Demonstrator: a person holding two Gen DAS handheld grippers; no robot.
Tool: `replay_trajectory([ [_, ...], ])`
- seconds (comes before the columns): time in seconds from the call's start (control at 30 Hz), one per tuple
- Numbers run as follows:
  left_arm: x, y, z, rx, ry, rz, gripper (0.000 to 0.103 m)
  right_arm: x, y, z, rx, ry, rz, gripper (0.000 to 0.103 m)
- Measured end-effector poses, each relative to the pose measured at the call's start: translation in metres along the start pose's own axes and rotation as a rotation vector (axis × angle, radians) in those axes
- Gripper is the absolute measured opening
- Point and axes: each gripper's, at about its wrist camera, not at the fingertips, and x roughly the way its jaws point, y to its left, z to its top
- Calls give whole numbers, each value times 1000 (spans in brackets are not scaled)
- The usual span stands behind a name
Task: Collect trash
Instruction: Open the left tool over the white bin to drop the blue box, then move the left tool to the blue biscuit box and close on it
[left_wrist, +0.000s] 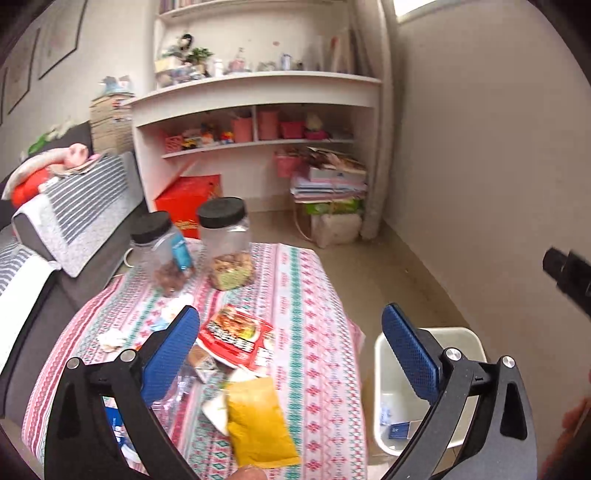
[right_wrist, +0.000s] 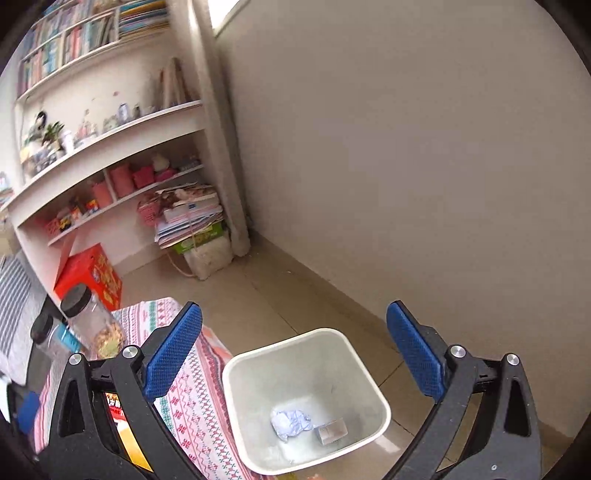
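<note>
The left claw (left_wrist: 290, 332) was held wide with nothing between its pads above the patterned tabletop (left_wrist: 314, 295), where a yellow packet (left_wrist: 258, 421) and a red wrapper (left_wrist: 238, 338) lay. The right claw (right_wrist: 293, 332) was likewise spread empty over the white bin (right_wrist: 369, 376), on the floor beside the tabletop. Crumpled paper (right_wrist: 290, 424) and a small box (right_wrist: 331, 431) were seen inside it.

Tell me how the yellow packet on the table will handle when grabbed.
The yellow packet looks soft and puffy, so it will probably squash and sag between the pads. It lies flat, unlikely to roll. Its smooth surface may be slippery, and it overlaps other wrappers, so a push would likely drag those.
</note>
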Motion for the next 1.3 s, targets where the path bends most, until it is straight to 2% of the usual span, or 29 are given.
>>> replay_trajectory([
  [0.3, -10, 63, -8, -43, -5, 81, 96, -12, 63, -26, -166, -4, 65, 96],
  [0.5, -3, 104, -21, -86, 33, 128, 96, -22, 101, -45, -252, -17, 90, 96],
  [0.83, 11, 159, -36, -122, 124, 185, 96, -19, 162, -76, -374, 59, 162, 96],
  [0.97, 28, 185, -46, -145, 245, 183, 96, -12, 178, -85, -389, 118, 199, 96],
  [1.13, 61, 226, -70, -190, 484, 172, 96, -10, 196, -96, -430, 174, 262, 96],
  [1.3, 83, 254, -101, -176, 679, 171, 96, -11, 211, -102, -454, 232, 326, 96],
])
